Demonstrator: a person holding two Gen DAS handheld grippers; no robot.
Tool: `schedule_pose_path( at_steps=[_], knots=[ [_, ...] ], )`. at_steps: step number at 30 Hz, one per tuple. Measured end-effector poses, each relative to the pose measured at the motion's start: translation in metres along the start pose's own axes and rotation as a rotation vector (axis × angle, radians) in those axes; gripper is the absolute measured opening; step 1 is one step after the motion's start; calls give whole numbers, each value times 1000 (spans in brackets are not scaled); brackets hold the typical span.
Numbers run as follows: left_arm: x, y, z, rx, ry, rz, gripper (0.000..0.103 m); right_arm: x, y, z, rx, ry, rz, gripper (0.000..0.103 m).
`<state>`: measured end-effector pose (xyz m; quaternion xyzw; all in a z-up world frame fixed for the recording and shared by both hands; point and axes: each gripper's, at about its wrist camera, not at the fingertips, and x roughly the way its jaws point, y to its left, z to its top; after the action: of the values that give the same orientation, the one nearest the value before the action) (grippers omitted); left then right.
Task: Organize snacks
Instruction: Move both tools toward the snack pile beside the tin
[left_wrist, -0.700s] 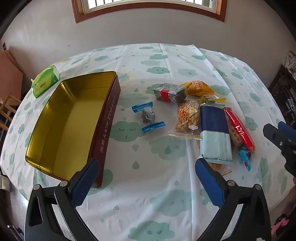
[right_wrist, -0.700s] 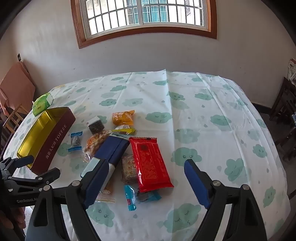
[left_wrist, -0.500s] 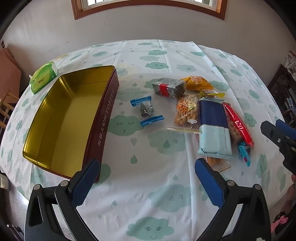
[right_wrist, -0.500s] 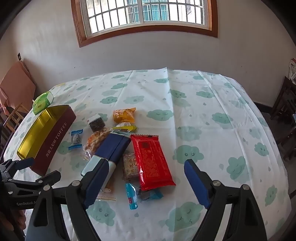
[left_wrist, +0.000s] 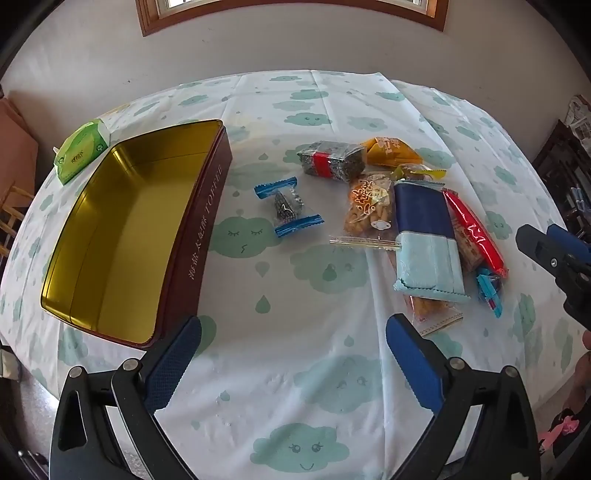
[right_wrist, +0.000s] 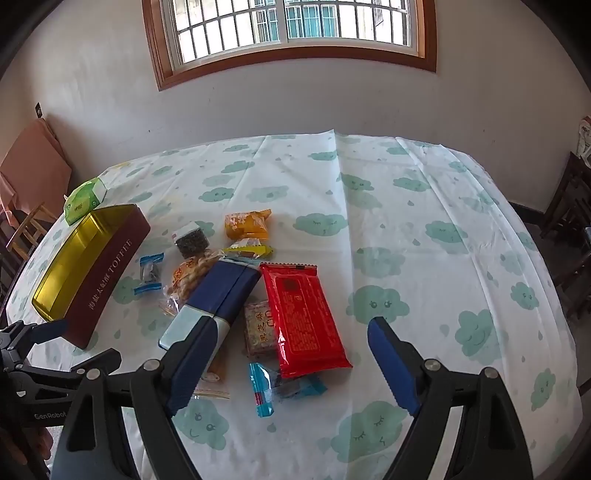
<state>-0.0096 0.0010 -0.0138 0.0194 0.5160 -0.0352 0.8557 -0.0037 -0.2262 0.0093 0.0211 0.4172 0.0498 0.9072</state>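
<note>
Left claw (left_wrist: 293, 363) wide, empty, above tablecloth (left_wrist: 295, 332); toffee tin (left_wrist: 122, 229) left, snacks (left_wrist: 406, 206) right.

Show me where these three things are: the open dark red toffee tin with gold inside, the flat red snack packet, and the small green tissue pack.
Dark red toffee tin (left_wrist: 201, 221), left wrist view: its lettered side wall.
Flat red snack packet (right_wrist: 303, 314), right wrist view: the middle of its top face.
Small green tissue pack (left_wrist: 81, 151), left wrist view: its top face.

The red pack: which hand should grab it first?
Probably the right. Its open tool hangs just above the red pack, while the left tool, also open, sits nearer the tin.
</note>
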Motion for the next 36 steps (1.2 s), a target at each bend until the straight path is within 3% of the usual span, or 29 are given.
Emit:
schedule_pose_path(
  at_steps=[18,36],
  knots=[
    [-10,-3,-2,13,-46,6,99,3,-1,0,10,8,6,86],
    [-1,-4,-3,22,-14,35,99,9,-4,-2,14,20,12,86]
  ],
)
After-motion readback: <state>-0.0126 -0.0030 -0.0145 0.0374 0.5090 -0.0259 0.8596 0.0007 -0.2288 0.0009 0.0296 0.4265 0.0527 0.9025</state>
